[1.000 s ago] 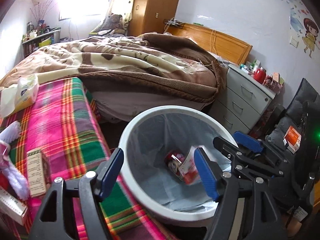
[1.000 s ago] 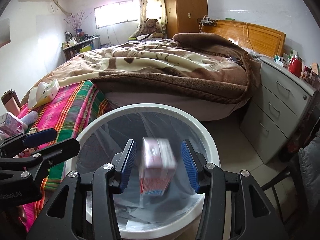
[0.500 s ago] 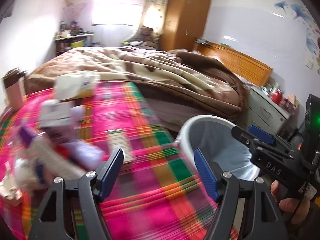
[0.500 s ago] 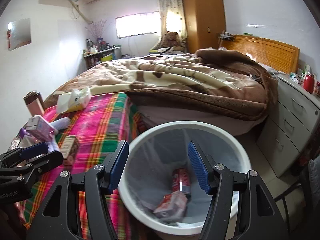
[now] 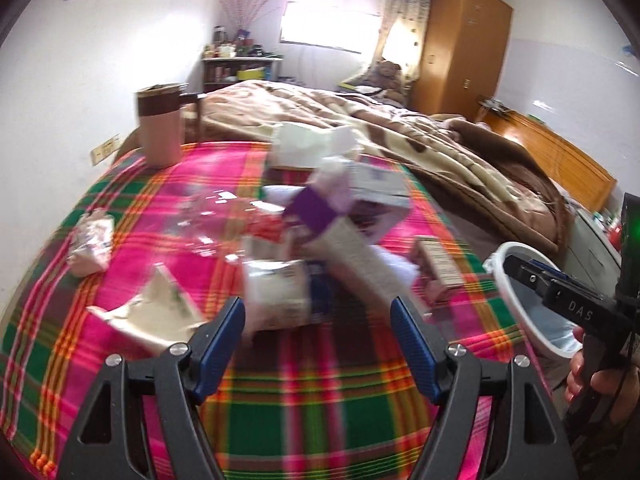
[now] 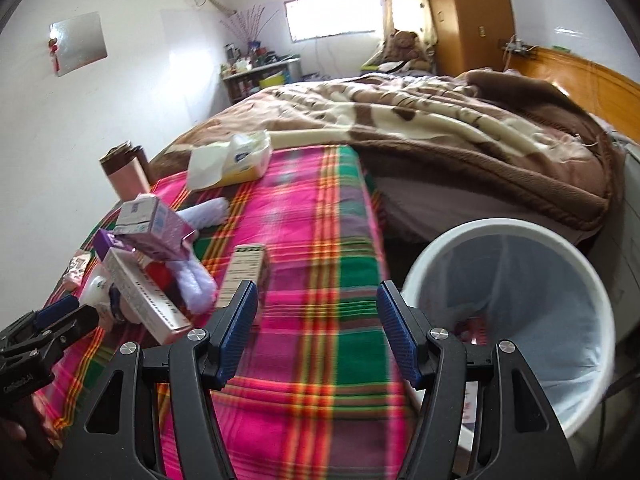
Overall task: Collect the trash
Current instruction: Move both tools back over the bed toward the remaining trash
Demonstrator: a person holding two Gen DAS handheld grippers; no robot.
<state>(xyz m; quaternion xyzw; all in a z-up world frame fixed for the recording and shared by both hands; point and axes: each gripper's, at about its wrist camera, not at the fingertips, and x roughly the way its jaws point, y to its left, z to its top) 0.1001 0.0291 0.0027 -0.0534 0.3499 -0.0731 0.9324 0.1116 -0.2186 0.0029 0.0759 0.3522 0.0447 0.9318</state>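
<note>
My left gripper (image 5: 318, 334) is open and empty above the plaid cloth (image 5: 304, 412), facing a blurred pile of trash: a white packet (image 5: 276, 292), a long grey box (image 5: 356, 256), a purple carton (image 5: 360, 196) and a crumpled wrapper (image 5: 160, 308). My right gripper (image 6: 316, 328) is open and empty over the cloth's edge (image 6: 320, 412). The white lined bin (image 6: 516, 320) stands to its right with trash at the bottom (image 6: 476, 326). The bin's rim (image 5: 516, 304) also shows in the left wrist view.
A tan small box (image 6: 244, 276), a tissue pack (image 6: 232, 160) and a pink tumbler (image 5: 160, 128) sit on the cloth. A small wrapper (image 5: 90, 246) lies at the left. The bed with a brown blanket (image 6: 440, 128) lies behind; a drawer unit is at the far right.
The right gripper let a carton fall into the bin and has swung left over the cloth. The left gripper turned from the bin to the trash pile.
</note>
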